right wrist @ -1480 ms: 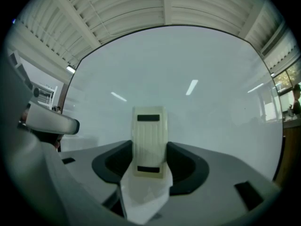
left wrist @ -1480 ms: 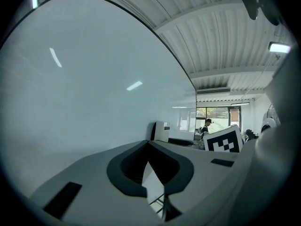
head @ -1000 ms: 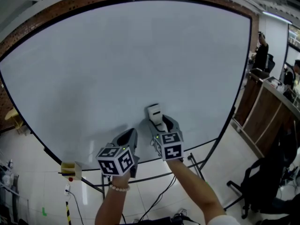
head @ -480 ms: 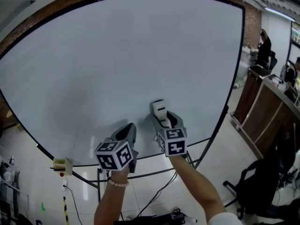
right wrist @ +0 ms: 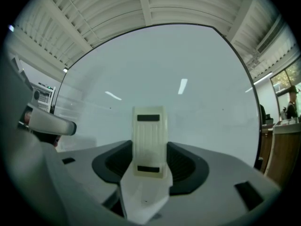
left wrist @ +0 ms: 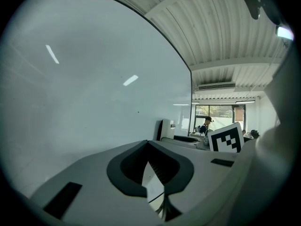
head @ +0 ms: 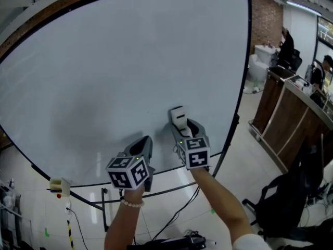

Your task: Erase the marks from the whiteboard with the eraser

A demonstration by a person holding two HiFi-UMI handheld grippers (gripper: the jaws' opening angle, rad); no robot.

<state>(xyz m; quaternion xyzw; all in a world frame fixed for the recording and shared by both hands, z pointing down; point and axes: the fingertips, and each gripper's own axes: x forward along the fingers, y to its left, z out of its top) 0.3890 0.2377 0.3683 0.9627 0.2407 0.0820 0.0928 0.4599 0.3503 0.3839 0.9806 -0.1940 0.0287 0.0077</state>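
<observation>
Eraser, a cream-white ribbed plastic block (right wrist: 149, 140), is standing upright between the jaws of the right gripper (right wrist: 149, 168), which are clamping its lower half. Its upper half is projecting toward the large white whiteboard (head: 130, 61), low on the panel. It is judged light, rigid and slightly slippery, so gripping the long sides is suiting it. Left gripper (left wrist: 155, 187) is hanging just beside, jaws nearly together, holding nothing.

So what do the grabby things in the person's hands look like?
The left hand-held gripper and right hand-held gripper are smooth grey shells with dark lining inside the jaws. The left cube and right cube are white with black square patterns. The left wrist wears a pale bead bracelet.
</observation>
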